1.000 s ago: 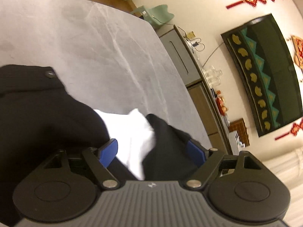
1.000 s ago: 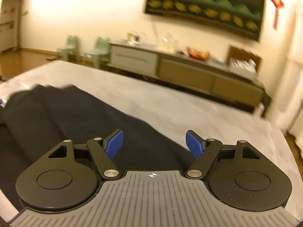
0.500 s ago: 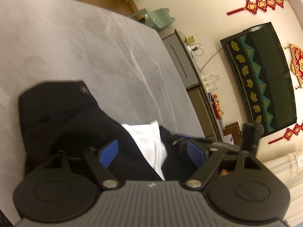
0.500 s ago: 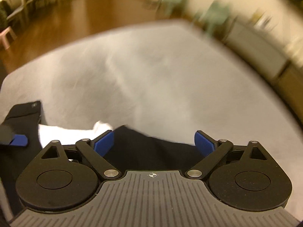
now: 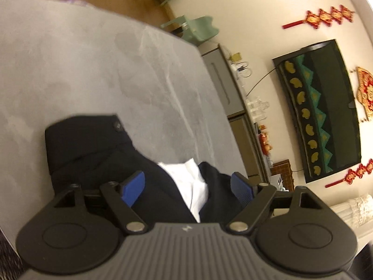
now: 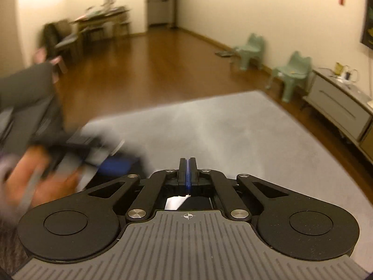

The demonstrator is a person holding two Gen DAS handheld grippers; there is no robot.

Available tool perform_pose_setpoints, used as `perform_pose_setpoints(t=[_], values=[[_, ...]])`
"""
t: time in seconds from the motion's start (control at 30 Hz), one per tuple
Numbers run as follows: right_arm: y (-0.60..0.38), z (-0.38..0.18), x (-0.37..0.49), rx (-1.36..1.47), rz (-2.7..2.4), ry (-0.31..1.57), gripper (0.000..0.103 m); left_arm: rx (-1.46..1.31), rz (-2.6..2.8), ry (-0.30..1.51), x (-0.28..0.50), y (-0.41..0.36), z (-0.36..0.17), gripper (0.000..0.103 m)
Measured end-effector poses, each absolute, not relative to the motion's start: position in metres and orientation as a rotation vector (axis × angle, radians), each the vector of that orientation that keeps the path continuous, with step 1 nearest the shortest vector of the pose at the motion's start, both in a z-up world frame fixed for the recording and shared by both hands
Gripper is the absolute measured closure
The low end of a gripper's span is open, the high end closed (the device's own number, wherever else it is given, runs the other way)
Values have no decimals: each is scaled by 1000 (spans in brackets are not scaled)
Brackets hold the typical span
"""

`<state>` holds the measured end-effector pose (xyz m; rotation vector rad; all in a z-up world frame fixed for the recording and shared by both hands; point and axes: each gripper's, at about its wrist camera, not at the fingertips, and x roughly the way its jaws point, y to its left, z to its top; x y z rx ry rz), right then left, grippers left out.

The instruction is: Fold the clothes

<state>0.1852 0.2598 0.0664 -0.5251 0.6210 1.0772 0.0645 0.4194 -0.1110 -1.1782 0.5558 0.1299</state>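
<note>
Right tool swung off the dark garment, jaws now pressed together, empty. Left tool stayed wide above it on the grey bench. Fold step; next: regrasp an edge.

Black garment, white lining, grey table cover

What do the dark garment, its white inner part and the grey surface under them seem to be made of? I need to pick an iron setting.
Dark garment: looks like matte woven cloth, trouser-type, with a button at one end; fibre unclear.
White inner part: thin, smooth, soft-creased fabric, probably a lining.
Grey surface: matte, with fine pale creases, so likely a cloth cover or sheet.
</note>
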Motion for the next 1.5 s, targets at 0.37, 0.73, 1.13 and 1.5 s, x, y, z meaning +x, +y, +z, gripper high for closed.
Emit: perform_pose_setpoints(t=[0.37, 0.73, 1.13, 1.5], values=[[362, -52, 295, -1001, 639, 727, 35, -1014, 81, 643, 83, 397, -124, 18], [249, 71, 201, -536, 733, 576, 100, -995, 24, 600, 66, 400, -110, 17], [200, -14, 116, -854, 647, 831, 65, -819, -25, 778, 86, 348, -119, 17], [345, -23, 195, -857, 704, 852, 27, -664, -26, 755, 83, 333, -116, 15]])
